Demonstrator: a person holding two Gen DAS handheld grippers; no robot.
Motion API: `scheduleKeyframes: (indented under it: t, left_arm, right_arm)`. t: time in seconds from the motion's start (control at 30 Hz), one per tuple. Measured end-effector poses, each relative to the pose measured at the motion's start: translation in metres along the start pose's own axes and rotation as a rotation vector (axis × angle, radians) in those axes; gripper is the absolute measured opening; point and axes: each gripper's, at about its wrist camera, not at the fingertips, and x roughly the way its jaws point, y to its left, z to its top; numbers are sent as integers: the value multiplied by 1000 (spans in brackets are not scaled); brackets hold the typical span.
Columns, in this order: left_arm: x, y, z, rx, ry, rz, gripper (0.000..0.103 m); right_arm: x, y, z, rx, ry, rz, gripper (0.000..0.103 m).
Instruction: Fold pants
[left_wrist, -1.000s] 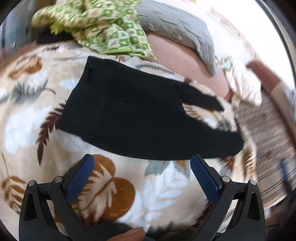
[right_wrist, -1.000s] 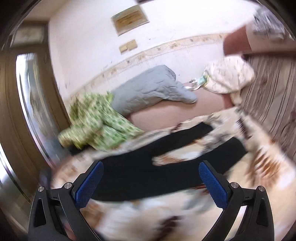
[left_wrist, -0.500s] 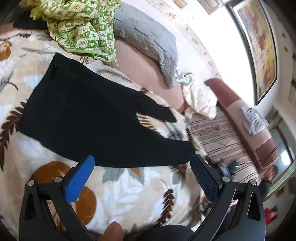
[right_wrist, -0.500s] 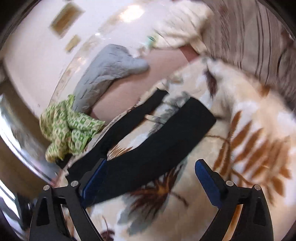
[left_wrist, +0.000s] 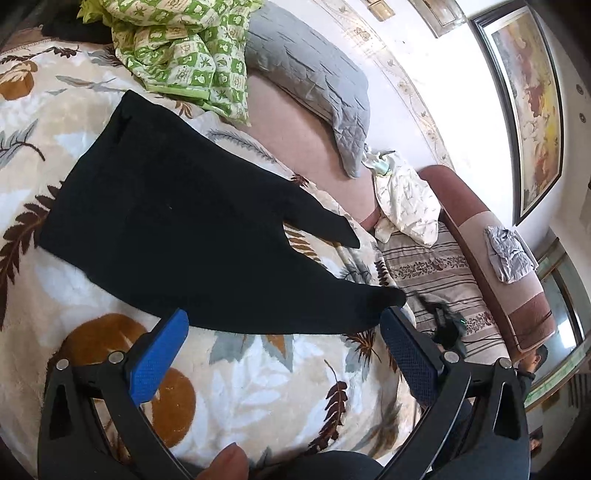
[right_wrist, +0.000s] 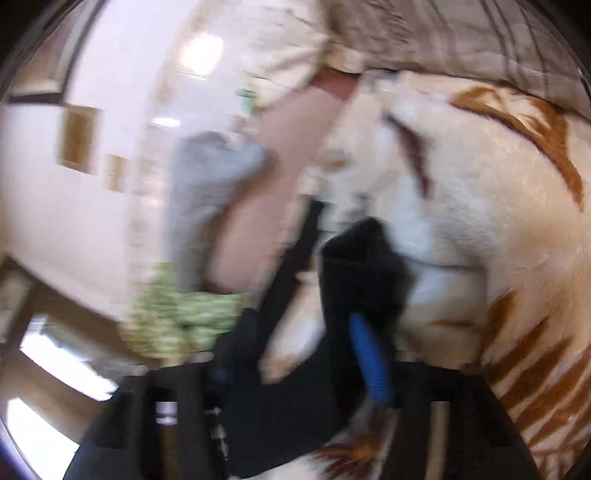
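Black fabric pants (left_wrist: 177, 221) lie flat on the cream plush blanket with brown and grey leaf print (left_wrist: 258, 387) in the left wrist view: waistband toward the green-and-white checked cloth (left_wrist: 184, 44), two legs splayed apart toward the striped sofa cushion (left_wrist: 436, 280), near leg longer in frame. Surface smooth, no fold in it. Left gripper (left_wrist: 284, 354) hovers over the blanket just short of the near leg's edge, jaws wide, nothing between them.

Right wrist view is heavily blurred. Right gripper (right_wrist: 303, 354) sits at the near leg's cuff (right_wrist: 362, 269), jaws have just been closing, dark cloth between the blue pads (right_wrist: 369, 358). Can't tell whether they press on it.
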Motion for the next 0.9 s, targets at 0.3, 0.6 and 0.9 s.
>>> scheduleKeyframes:
  t: [0.3, 0.6, 0.9]
  left_arm:
    - [1, 2, 0, -13, 3, -6, 103]
    - [2, 3, 0, -17, 8, 0, 103]
    - [-12, 9, 2, -51, -50, -14, 103]
  right_arm:
    - [-21, 15, -4, -123, 14, -220, 69]
    - [15, -29, -8, 91, 35, -437, 73]
    - [-1, -45, -1, 139, -84, -276, 43]
